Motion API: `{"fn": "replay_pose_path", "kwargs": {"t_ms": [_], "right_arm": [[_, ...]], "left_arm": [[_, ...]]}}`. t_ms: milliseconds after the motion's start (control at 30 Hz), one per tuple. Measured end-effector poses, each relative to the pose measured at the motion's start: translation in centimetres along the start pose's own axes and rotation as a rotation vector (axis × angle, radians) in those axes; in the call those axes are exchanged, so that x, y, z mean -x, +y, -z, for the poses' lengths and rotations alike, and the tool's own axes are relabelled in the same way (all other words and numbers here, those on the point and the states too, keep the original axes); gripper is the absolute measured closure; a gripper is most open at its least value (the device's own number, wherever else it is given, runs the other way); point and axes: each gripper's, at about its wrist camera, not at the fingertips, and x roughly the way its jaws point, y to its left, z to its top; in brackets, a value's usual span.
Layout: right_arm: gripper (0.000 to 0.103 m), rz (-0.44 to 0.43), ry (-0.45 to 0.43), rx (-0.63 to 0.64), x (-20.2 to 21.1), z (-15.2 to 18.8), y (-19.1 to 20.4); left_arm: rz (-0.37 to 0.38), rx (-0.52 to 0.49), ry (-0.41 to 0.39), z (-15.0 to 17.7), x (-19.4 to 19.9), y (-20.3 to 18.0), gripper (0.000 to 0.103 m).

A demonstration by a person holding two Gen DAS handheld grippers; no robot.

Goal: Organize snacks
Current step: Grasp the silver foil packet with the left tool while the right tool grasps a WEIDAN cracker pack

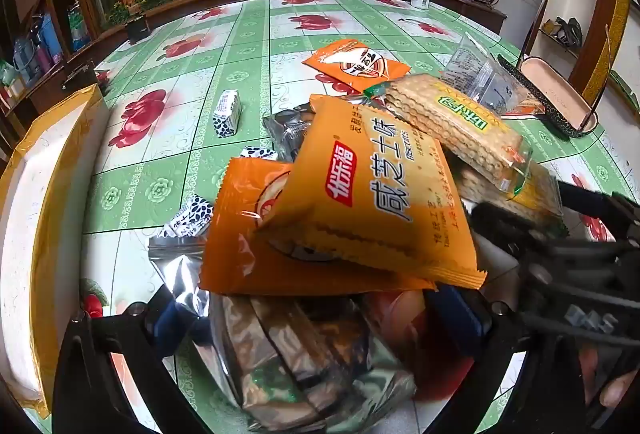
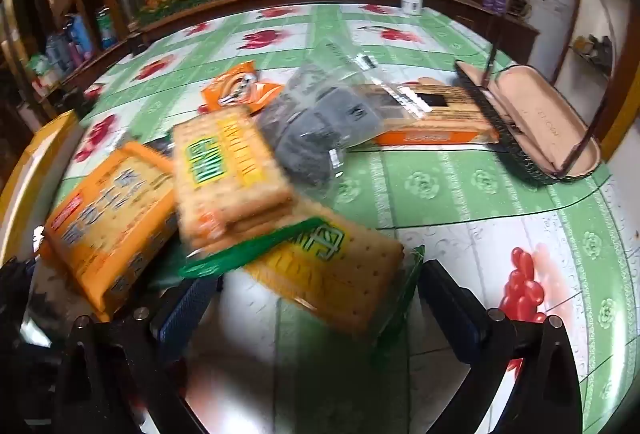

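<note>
On the tabletop (image 2: 460, 202), snacks lie heaped: the cracker packet (image 2: 332, 274) lies crosswise just ahead of the right gripper (image 2: 320, 318), fingers spread, empty; left gripper (image 1: 320, 330) likewise released over the orange biscuit packet (image 1: 376, 210).

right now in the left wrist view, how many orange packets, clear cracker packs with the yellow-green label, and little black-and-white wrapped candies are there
orange packets: 3
clear cracker packs: 2
black-and-white wrapped candies: 3
total: 8
</note>
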Motion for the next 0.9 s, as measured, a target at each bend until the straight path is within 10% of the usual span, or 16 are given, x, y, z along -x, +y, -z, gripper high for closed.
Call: {"fn": "replay_pose_path", "kwargs": {"t_ms": [267,800,900], "right_arm": [[0.006,-0.285,0.039,-0.103,3.1,1.7,-1.8],[0.018,-0.113,0.037,0.2,0.6,-0.4,0.1],[0.042,-0.111,-0.001,0.215,0.7,-0.1,0.5]], "left_arm": [[0.03,-0.043,0.039,-0.1,-0.4,0.8,0.0],[0.255,-0.034,0.032,4.6,6.7,6.0,0.0],[0.26,-0.02,0.047,5.1,7.1,6.3,0.0]]}}
